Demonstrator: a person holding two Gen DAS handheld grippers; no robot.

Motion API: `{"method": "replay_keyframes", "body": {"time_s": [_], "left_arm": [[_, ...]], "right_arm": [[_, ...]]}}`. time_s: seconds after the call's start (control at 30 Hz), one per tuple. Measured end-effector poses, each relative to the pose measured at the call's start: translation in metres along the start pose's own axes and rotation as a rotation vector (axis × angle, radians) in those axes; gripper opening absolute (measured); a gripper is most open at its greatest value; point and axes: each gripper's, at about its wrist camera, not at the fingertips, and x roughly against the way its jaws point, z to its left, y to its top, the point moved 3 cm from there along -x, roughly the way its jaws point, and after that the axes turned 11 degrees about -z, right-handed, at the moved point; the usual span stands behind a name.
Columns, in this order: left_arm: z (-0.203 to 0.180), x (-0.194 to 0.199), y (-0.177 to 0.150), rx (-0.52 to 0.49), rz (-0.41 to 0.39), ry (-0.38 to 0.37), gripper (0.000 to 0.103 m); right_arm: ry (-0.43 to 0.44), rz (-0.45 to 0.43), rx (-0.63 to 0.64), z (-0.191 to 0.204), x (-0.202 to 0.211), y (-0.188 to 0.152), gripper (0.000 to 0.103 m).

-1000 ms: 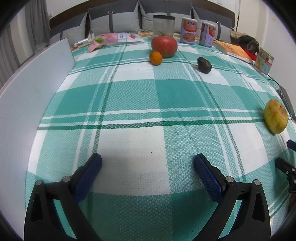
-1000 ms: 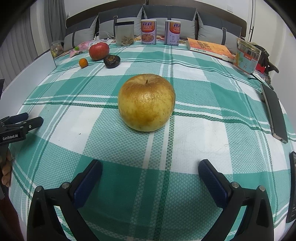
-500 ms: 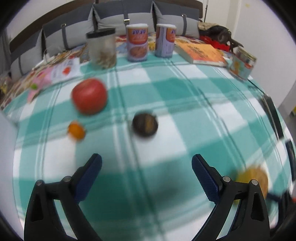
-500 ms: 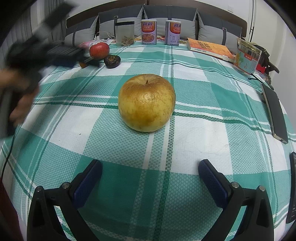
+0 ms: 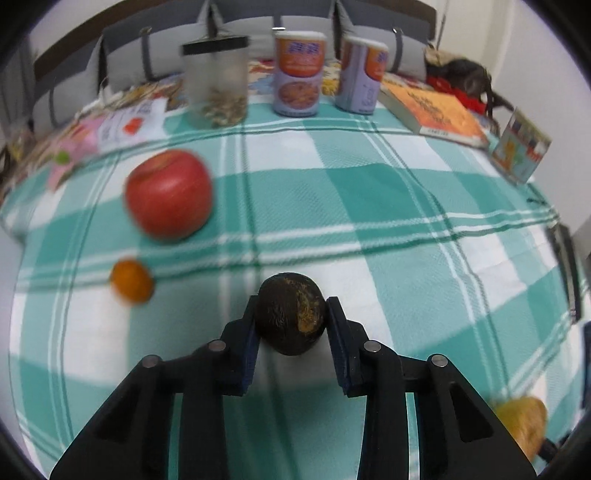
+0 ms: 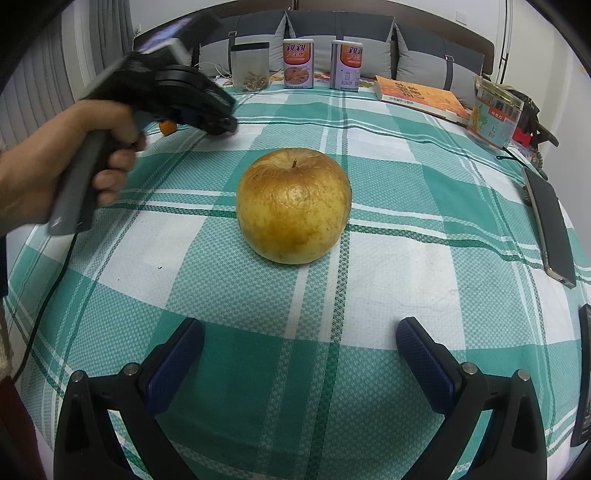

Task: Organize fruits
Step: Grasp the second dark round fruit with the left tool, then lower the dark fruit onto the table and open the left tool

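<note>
My left gripper (image 5: 290, 314) is shut on a small dark brown fruit (image 5: 290, 312) with an orange patch, low over the green checked cloth. A red apple (image 5: 168, 194) and a small orange (image 5: 132, 281) lie to its left. A yellow apple (image 6: 293, 210) sits in the middle of the right wrist view and shows at the lower right of the left wrist view (image 5: 526, 424). My right gripper (image 6: 299, 347) is open and empty, just in front of the yellow apple. The left gripper (image 6: 221, 125) shows at the far left of the right wrist view, held by a hand.
A jar (image 5: 216, 79), two cans (image 5: 299, 72) and an orange book (image 5: 432, 107) stand along the far edge, with a small box (image 5: 522, 147) at the right. A phone (image 6: 550, 225) lies at the right edge. Grey cushions (image 6: 340, 33) are behind.
My left gripper has moved forward to the far fruits and closed on the dark fruit. My right gripper and the yellow apple have not moved.
</note>
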Motion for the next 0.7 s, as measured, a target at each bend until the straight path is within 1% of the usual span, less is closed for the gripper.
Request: {"method": "replay_keyframes", "body": {"time_s": [0.07,0.1,0.17,0.3,0.33,0.43,0.5,0.57,0.6,0.63,0.67,0.7], "left_arm": [[0.013,0.026,-0.014,0.033,0.008,-0.017,0.035],[0.016,0.034,-0.019,0.036,0.013,-0.019,0.035],[0.028,0.06,-0.04,0.029,0.034,-0.022,0.035],[0.049,0.102,-0.083,0.019,0.073,-0.009,0.035],[0.054,0.112,-0.095,0.015,0.079,0.004,0.035],[0.065,0.127,-0.118,0.033,0.065,0.027,0.035],[0.071,0.126,-0.128,0.046,0.063,0.039,0.037],[0.074,0.122,-0.136,0.041,0.038,0.064,0.044],[0.074,0.124,-0.137,0.034,0.012,0.07,0.06],[0.074,0.124,-0.139,0.029,0.006,0.088,0.083],[0.076,0.123,-0.143,0.031,0.007,0.124,0.089],[0.078,0.121,-0.145,0.04,0.008,0.142,0.091]], "right_arm": [[0.0,0.0,0.0,0.0,0.0,0.0,0.103],[0.0,0.0,0.0,0.0,0.0,0.0,0.103],[0.0,0.0,0.0,0.0,0.0,0.0,0.103],[0.0,0.0,0.0,0.0,0.0,0.0,0.103],[0.0,0.0,0.0,0.0,0.0,0.0,0.103],[0.0,0.0,0.0,0.0,0.0,0.0,0.103],[0.001,0.0,0.0,0.0,0.0,0.0,0.103],[0.001,0.0,0.0,0.0,0.0,0.0,0.103],[0.001,-0.001,0.0,0.0,0.0,0.0,0.103],[0.001,0.0,0.0,0.0,0.0,0.0,0.103],[0.001,-0.001,0.0,0.0,0.0,0.0,0.103],[0.001,0.0,0.0,0.0,0.0,0.0,0.103]]}}
